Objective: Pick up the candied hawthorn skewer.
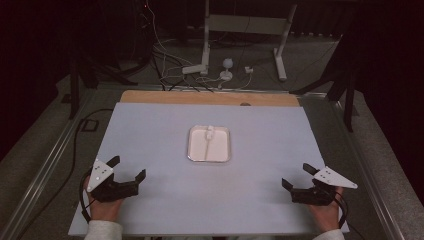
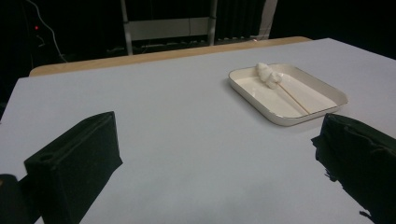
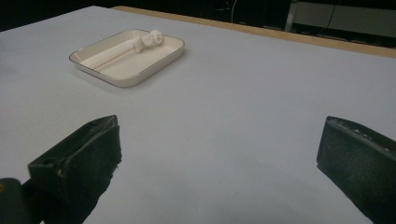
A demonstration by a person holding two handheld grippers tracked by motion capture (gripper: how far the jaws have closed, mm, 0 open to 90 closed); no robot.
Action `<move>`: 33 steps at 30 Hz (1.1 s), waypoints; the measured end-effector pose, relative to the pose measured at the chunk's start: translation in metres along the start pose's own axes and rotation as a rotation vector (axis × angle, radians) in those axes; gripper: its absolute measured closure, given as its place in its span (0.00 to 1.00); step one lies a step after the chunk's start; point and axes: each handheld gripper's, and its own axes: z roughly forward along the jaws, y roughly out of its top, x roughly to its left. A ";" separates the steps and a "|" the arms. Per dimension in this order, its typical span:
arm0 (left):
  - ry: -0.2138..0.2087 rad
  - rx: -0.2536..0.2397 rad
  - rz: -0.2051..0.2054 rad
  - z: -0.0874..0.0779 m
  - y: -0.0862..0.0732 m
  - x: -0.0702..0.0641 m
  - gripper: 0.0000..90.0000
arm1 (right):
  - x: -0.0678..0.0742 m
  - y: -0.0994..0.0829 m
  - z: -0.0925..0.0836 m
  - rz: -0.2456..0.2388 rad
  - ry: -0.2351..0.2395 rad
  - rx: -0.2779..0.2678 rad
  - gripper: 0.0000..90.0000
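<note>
Tray, white and shallow with rounded corners, sits near the middle of the pale mat that covers the table. Inside it lies a thin pale stick with a white lumpy blob at its far end; the stick runs lengthwise down the tray and the blob rests near the far rim. In the left gripper view the tray lies ahead and to the right, with the stick running toward the near rim. In the right gripper view it lies ahead and to the left.

Left gripper rests at the near left of the mat, jaws spread wide with nothing between them, well apart from the tray. Right gripper rests at the near right, jaws likewise spread and holding nothing. Each is held by a hand in a pale sleeve.

No brand, label or writing can be read on the tray, the mat or the grippers. A wooden edge shows beyond the mat's far side.
</note>
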 end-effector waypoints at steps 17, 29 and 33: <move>-0.002 0.031 -0.036 0.004 0.005 0.001 0.01 | 0.002 -0.004 0.005 -0.005 -0.015 0.026 0.00; -0.026 0.052 -0.023 0.011 0.019 -0.005 0.01 | 0.002 -0.005 0.002 0.005 -0.028 0.023 0.00; -0.036 0.061 -0.026 0.017 0.023 -0.007 0.01 | 0.002 -0.005 0.003 0.006 -0.031 0.024 0.00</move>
